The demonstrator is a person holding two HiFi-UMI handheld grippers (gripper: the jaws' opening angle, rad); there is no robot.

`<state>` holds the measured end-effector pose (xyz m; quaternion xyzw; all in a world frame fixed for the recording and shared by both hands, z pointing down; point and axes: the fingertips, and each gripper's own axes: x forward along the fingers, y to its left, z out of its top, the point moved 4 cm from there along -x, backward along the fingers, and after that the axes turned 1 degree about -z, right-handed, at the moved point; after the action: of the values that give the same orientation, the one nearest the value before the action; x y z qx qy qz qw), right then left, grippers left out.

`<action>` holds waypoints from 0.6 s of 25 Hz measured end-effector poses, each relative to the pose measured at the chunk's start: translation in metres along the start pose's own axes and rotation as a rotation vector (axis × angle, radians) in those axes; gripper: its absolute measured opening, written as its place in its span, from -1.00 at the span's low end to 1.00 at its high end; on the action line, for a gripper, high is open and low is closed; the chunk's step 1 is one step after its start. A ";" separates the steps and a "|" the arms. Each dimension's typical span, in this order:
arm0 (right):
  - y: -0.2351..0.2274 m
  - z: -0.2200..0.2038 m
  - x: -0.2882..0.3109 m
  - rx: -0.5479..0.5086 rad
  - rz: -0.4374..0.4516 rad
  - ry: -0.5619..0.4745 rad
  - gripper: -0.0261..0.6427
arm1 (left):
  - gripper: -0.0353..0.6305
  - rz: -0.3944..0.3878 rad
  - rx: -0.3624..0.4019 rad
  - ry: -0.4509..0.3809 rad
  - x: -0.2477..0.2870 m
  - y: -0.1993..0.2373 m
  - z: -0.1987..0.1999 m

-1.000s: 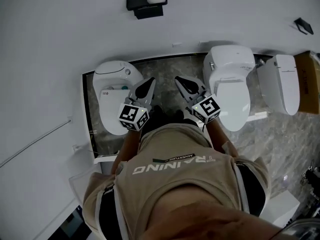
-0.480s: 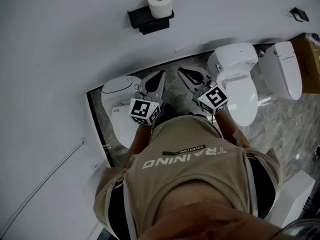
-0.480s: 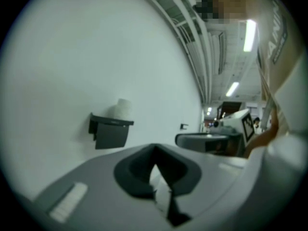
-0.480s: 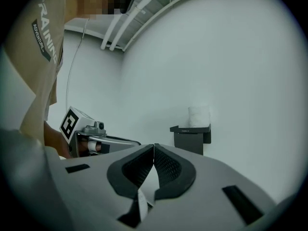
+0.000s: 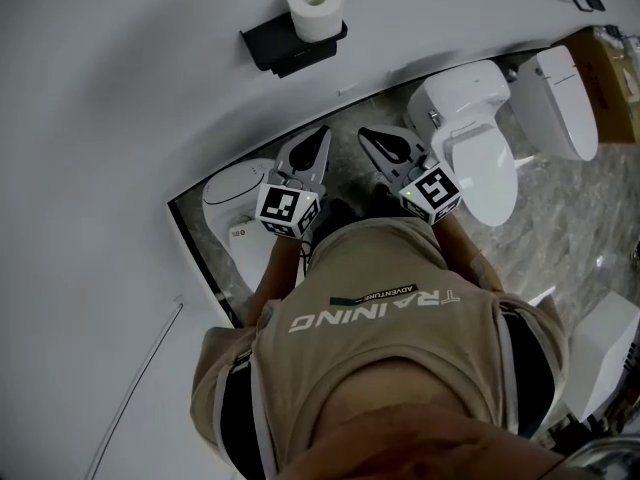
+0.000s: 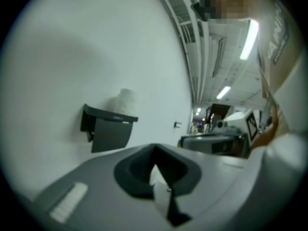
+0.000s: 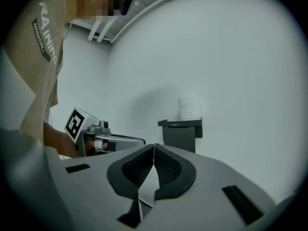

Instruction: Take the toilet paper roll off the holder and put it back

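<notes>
Reaching for the white, soft-looking toilet paper roll point(image 5: 316, 8) looks like the step in hand. In the head view it stands upright on the black, boxy holder point(image 5: 282, 46) fixed to the plain white wall point(image 5: 120, 118) at upper centre. It is well apart from the left gripper point(image 5: 321, 136) and right gripper point(image 5: 366, 136), both with grey fingers pressed together on nothing, above glossy white toilets point(image 5: 470, 138) and a veined stone floor point(image 5: 590, 218). To do this well, one pair of fingers should spread wide before arriving, pinch the roll's yielding sides lightly and lift straight up. In the left gripper view the roll is a blurred pale cylinder at centre left on the holder's flat top, and the fingers are closed and empty. In the right gripper view it sits right of centre, and the ribbed dark pads meet at their tips.
</notes>
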<state>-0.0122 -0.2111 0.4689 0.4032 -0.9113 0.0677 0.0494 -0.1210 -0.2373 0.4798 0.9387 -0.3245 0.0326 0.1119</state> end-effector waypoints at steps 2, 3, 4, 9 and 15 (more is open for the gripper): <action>-0.007 -0.001 0.003 0.009 -0.001 0.009 -0.88 | -0.89 0.010 -0.011 -0.003 0.002 0.003 0.001; -0.010 0.001 0.005 0.009 0.004 0.004 -0.88 | -0.89 0.016 -0.012 -0.002 0.004 0.005 0.002; -0.015 0.004 0.008 0.003 0.012 -0.007 -0.88 | -0.89 0.023 -0.008 0.000 0.007 0.007 0.004; -0.048 0.019 0.027 -0.015 0.044 -0.052 -0.88 | -0.89 0.092 0.018 0.000 0.029 0.021 0.024; -0.084 0.039 0.055 -0.084 0.103 -0.044 -0.88 | -0.89 0.192 0.010 -0.015 0.052 0.038 0.047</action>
<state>0.0121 -0.3133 0.4452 0.3549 -0.9336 0.0231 0.0428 -0.1040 -0.3083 0.4485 0.9040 -0.4136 0.0378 0.1014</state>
